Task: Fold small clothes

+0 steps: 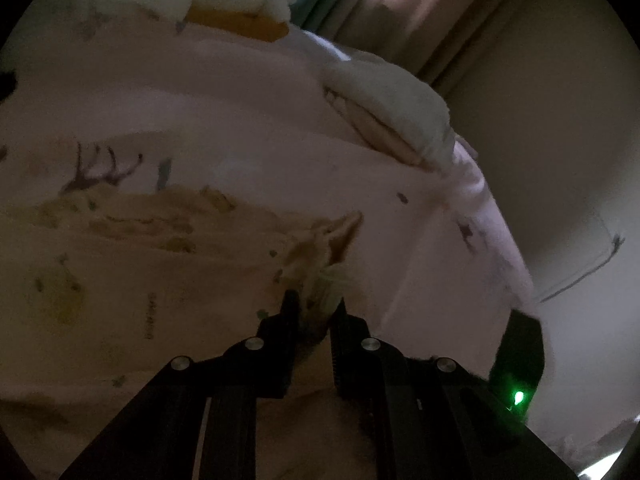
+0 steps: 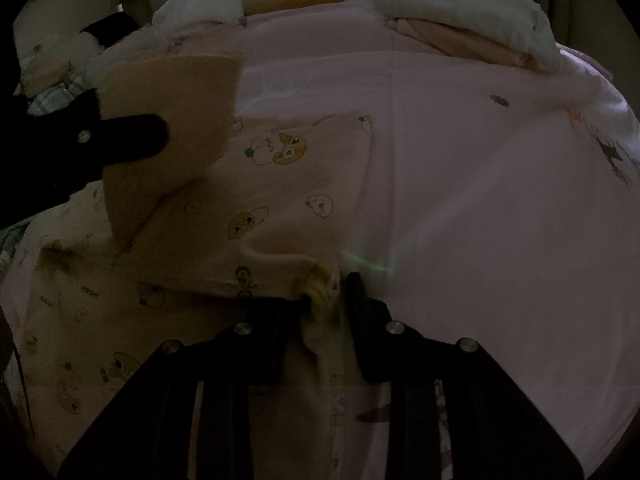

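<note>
Pink bedsheet [image 2: 460, 184], cream cartoon-print garment [image 2: 256, 208]

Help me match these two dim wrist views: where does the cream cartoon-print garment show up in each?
Left wrist view: the cream garment fills the lower left, a bunched edge pinched in the left tongs.
Right wrist view: it spreads over the lower left and centre, a fold gripped in the right tongs.
Shared landmark: the white pillow at the far end of the pink sheet.

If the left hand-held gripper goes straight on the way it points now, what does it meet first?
Probably the pink sheet on the bed. The left hand-held gripper is already shut on a bunched bit of the cream printed garment, and only sheet shows beyond it; depth is unclear.
</note>
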Demonstrator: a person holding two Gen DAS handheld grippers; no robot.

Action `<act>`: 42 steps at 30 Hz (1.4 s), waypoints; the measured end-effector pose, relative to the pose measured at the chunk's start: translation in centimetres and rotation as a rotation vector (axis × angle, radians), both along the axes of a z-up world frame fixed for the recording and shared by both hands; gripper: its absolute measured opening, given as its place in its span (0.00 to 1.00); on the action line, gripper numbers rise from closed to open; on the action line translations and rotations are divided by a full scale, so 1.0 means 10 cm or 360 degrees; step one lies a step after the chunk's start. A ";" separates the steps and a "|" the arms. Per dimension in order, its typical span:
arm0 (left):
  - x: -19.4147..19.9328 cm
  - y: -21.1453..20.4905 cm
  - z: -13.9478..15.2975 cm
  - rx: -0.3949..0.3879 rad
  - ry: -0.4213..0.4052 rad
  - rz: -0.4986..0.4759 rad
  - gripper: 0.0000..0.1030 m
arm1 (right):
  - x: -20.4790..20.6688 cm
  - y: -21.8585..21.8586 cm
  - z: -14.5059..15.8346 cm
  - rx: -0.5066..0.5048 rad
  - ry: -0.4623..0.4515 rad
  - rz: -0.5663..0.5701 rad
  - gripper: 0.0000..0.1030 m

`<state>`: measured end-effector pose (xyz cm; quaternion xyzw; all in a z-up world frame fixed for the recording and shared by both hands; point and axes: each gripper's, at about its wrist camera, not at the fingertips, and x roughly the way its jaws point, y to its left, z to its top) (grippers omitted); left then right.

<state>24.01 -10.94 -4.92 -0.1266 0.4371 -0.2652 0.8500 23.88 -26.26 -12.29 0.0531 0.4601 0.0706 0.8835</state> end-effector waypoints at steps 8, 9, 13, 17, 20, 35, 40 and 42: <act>-0.25 -0.09 0.24 0.0053 -0.0153 -0.0175 0.19 | -0.02 0.01 -0.01 -0.0004 -0.0009 -0.0001 0.28; -0.26 -0.11 0.25 0.0043 -0.0142 -0.0193 0.19 | -0.02 0.02 -0.01 -0.0010 -0.0009 -0.0001 0.28; -0.28 -0.05 0.26 0.0069 -0.0117 -0.0163 0.22 | -0.01 0.01 -0.01 -0.0006 -0.0007 -0.0002 0.28; -0.40 0.31 0.19 0.0214 -0.0146 0.0024 0.84 | -0.02 0.01 0.00 0.0008 -0.0009 -0.0005 0.28; -0.59 0.78 0.15 0.0216 -0.0193 0.0214 0.86 | -0.04 0.01 -0.01 0.0020 -0.0007 -0.0007 0.28; -1.41 2.09 -0.52 0.0239 0.0293 0.0475 0.86 | -0.58 -0.11 0.04 0.0182 0.0049 -0.0009 0.28; -1.71 2.28 -0.55 0.0013 0.0341 0.0507 0.86 | -0.94 -0.33 -0.03 0.0534 0.0073 -0.0051 0.29; -1.78 2.30 -0.56 -0.0027 0.0363 0.0501 0.86 | -1.10 -0.38 -0.05 0.0611 0.0075 -0.0035 0.28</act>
